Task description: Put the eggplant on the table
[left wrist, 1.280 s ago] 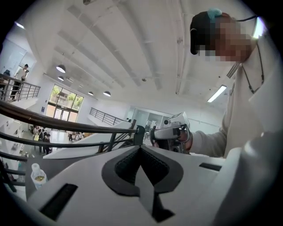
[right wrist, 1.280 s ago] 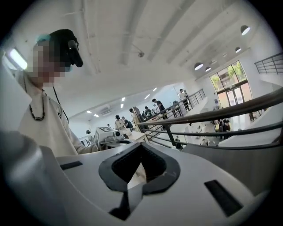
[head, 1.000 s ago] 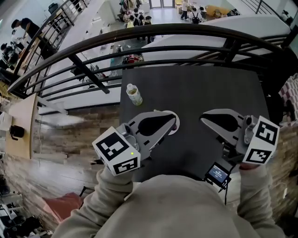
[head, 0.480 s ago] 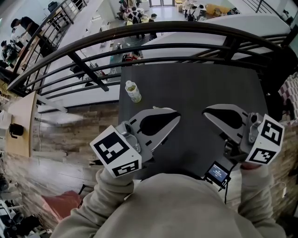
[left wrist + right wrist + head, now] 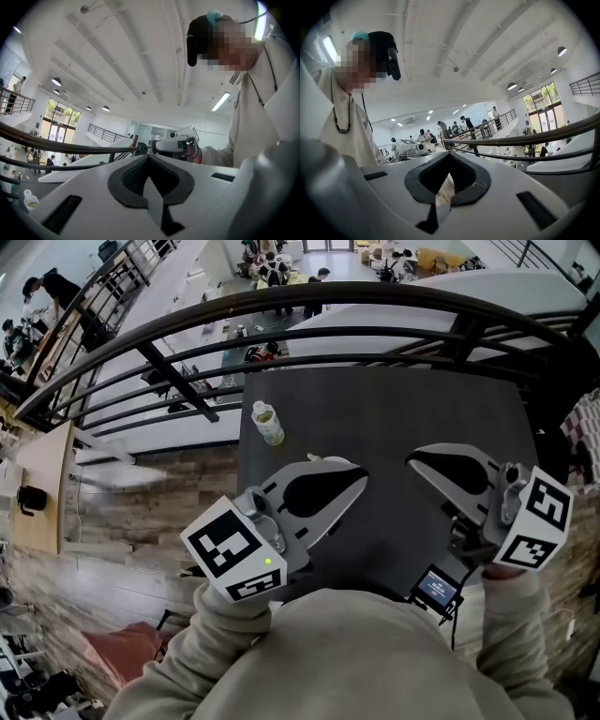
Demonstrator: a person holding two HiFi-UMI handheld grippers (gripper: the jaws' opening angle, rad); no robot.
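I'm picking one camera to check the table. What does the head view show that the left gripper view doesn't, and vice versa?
Only the head view: the dark table, the marker cube on the left tool, and a small screen by the table's near edge. Only the left gripper view: the ceiling lamps and the person's head. Both: the black railing, the right tool, and the left tool with its jaws together. No eggplant shows in either.

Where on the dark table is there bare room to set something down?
The far half of the table, from the bottle across to the right edge and up to the railing, is bare. So is the strip between the left gripper and right gripper. The near edge is crowded by both grippers.
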